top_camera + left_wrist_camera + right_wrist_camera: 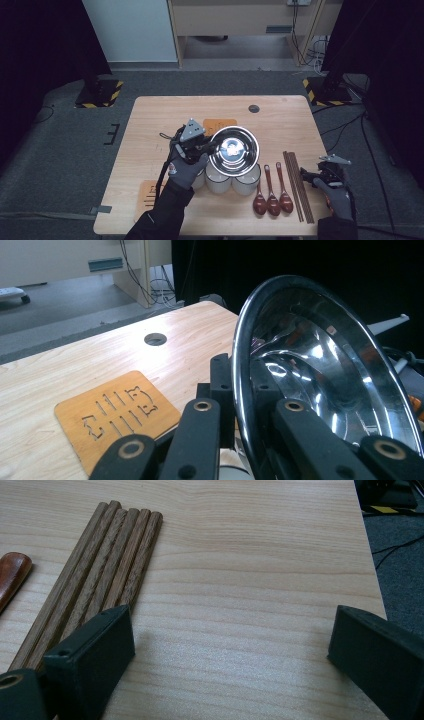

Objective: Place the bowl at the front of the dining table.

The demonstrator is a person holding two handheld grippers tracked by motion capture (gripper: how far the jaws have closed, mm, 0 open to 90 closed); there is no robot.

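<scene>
A shiny steel bowl [234,150] hangs tilted above a row of white cups [246,183] at the table's middle. My left gripper [207,146] is shut on the bowl's left rim. In the left gripper view the black jaws of that left gripper [239,377] pinch the rim of the bowl [320,365], one inside and one outside. My right gripper [307,175] rests low at the table's right edge, open, with nothing between its jaws. The right gripper view has this right gripper [232,645] over bare wood, beside a bundle of wooden chopsticks [107,575].
Three brown spoons [272,192] and the chopsticks [297,185] lie right of the cups. One cut-out wooden coaster [220,123] lies behind the bowl, another [147,197] at the front left. A round hole [254,108] marks the far side of the table [165,115].
</scene>
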